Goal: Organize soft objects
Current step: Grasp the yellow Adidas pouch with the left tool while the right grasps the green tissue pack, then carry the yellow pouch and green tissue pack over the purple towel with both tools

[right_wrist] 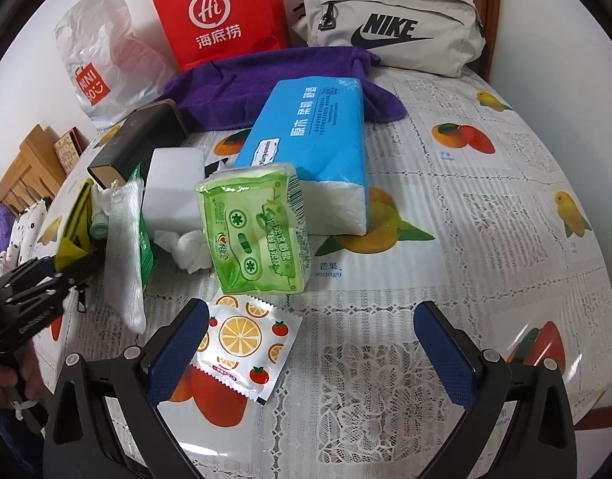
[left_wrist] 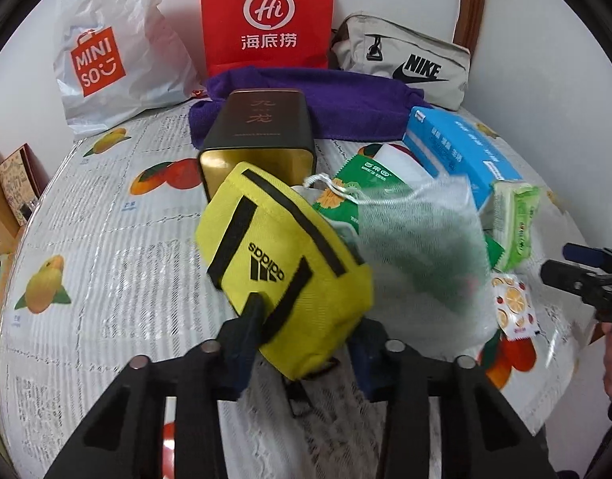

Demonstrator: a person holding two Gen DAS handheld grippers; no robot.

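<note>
My left gripper (left_wrist: 306,331) is shut on a yellow Adidas pouch (left_wrist: 282,263) and holds it tilted just above the table, in front of a dark tin box (left_wrist: 262,127). A white mesh drawstring bag (left_wrist: 421,255) lies right of the pouch. My right gripper (right_wrist: 309,343) is open and empty, low over the tablecloth; its left finger (right_wrist: 178,355) is beside a fruit-print sachet (right_wrist: 242,347). A green tissue pack (right_wrist: 258,231) stands just beyond, with a blue tissue pack (right_wrist: 313,131) behind it. The left gripper (right_wrist: 38,279) shows at the left edge.
A purple towel (right_wrist: 266,84), a red paper bag (right_wrist: 218,16), a white Miniso bag (right_wrist: 102,64) and a grey Nike pouch (right_wrist: 393,32) line the back by the wall. A white foam block (right_wrist: 174,187) and crumpled tissue (right_wrist: 190,247) lie mid-table. The round table's edge (right_wrist: 585,379) curves right.
</note>
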